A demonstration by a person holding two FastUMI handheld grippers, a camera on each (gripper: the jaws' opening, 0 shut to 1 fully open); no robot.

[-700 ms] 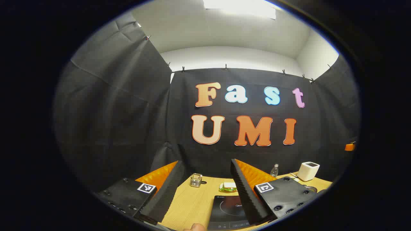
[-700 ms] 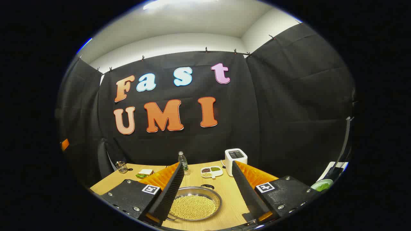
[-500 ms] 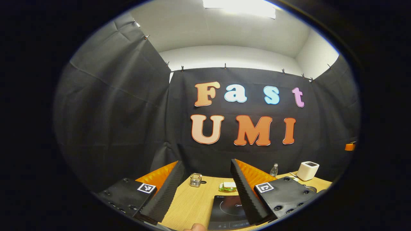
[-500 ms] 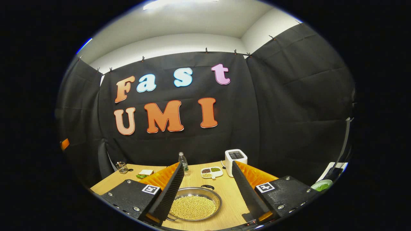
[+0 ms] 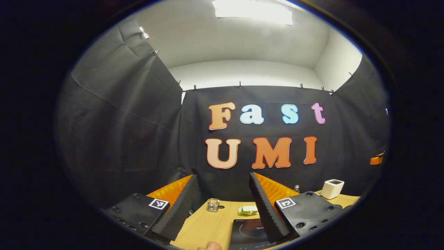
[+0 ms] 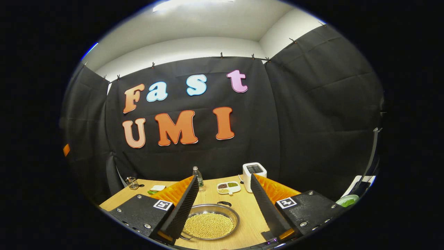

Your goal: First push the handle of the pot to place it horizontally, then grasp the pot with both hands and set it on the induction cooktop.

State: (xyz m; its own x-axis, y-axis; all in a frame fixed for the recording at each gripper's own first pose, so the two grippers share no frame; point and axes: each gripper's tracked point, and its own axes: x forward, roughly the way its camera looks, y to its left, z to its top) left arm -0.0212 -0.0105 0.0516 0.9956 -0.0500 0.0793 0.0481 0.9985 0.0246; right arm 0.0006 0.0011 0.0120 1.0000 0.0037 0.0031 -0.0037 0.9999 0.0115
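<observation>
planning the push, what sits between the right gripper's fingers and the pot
Nothing: in the right gripper view, the right gripper hangs open above the pot of yellow beans, with no object between them; bare wooden table beside it.

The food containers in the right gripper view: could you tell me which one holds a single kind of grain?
The steel pot nearest the right gripper, full of yellow beans only. The white divided dish farther back holds several colours in separate compartments.
</observation>
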